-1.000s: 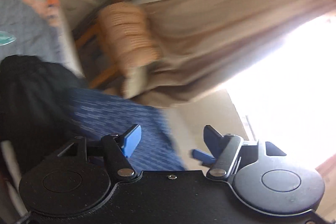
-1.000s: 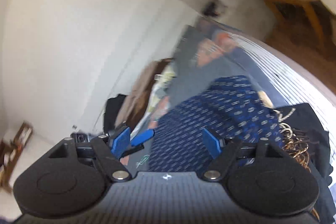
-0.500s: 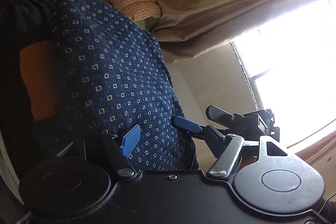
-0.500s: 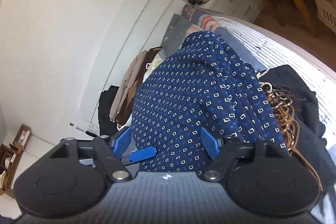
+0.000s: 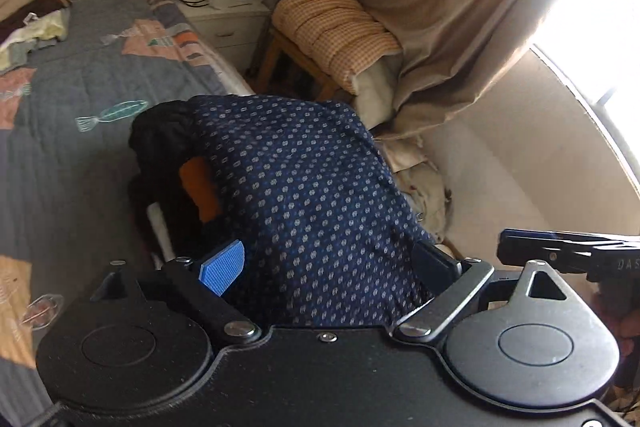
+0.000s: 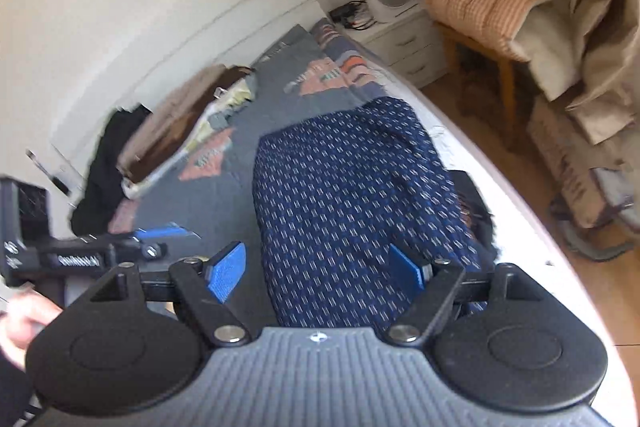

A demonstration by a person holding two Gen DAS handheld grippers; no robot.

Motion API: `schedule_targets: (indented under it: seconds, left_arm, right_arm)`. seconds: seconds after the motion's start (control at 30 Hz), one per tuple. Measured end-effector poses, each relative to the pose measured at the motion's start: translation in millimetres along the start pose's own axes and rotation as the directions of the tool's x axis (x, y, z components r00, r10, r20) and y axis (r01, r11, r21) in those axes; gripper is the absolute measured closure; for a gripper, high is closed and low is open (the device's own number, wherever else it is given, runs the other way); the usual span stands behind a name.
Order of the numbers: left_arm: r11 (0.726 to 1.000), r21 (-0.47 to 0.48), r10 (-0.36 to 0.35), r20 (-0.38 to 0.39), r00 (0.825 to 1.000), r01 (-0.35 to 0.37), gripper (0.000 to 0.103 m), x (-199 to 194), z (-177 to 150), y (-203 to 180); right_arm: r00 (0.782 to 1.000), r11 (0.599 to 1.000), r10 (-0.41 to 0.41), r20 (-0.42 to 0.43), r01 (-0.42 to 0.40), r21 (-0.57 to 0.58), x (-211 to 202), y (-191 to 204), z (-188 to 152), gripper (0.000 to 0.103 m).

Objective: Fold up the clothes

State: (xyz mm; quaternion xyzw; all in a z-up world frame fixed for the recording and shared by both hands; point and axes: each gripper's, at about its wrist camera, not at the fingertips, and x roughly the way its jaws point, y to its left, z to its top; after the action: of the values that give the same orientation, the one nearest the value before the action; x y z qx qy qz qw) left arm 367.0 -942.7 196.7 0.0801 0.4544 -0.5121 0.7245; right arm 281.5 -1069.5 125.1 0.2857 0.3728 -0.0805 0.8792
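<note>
Both claws are spread wide, and neither pinches anything. In the left wrist view the left claw (image 5: pixel 330 263) has its two blue pads well apart with the navy patterned garment (image 5: pixel 304 187) filling the gap between them; whether the cloth touches the pads cannot be told. The right claw (image 6: pixel 318 273) stands the same way in its own view, pads spread on either side of the same garment (image 6: pixel 344 195).

That garment lies mounded over a heap of dark clothes (image 5: pixel 160 131) near the edge of the bed (image 5: pixel 80 87), not flat. With both claws at its near end, side by side, the likely reason is to take two points of one edge so the cloth can be lifted and spread on the grey quilt. It would equally fit a release just made onto the heap. More clothes (image 6: pixel 168 131) lie against the far wall.
</note>
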Motion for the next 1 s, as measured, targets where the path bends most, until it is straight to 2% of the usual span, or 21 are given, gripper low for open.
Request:
schedule_targets:
  seconds: [0.3,0.47,0.7,0.87,1.0]
  left_arm:
    - [0.995,0.048,0.084,-0.044,0.996,-0.082,0.012,-43,-30,-36]
    - [0.99,0.065,0.128,-0.066,0.99,-0.124,0.012,-61,-42,-48]
    - [0.98,0.117,0.172,-0.084,0.981,-0.162,0.012,-81,-60,-59]
    - [0.974,0.141,0.186,-0.066,0.98,-0.176,0.012,-94,-76,-70]
    - [0.974,0.127,0.196,-0.053,0.979,-0.188,0.012,-105,-91,-82]
  right_arm:
    - [0.995,0.994,-0.101,0.002,0.101,-0.051,-52,35,-37,0.025]
    - [0.993,0.99,-0.12,-0.013,0.118,-0.082,-69,50,-55,0.024]
    - [0.994,0.988,-0.109,-0.007,0.108,-0.109,-93,63,-69,0.024]
    - [0.995,0.989,-0.097,-0.011,0.095,-0.116,-105,71,-81,0.024]
    - [0.996,0.989,-0.087,0.004,0.087,-0.123,-117,72,-93,0.024]
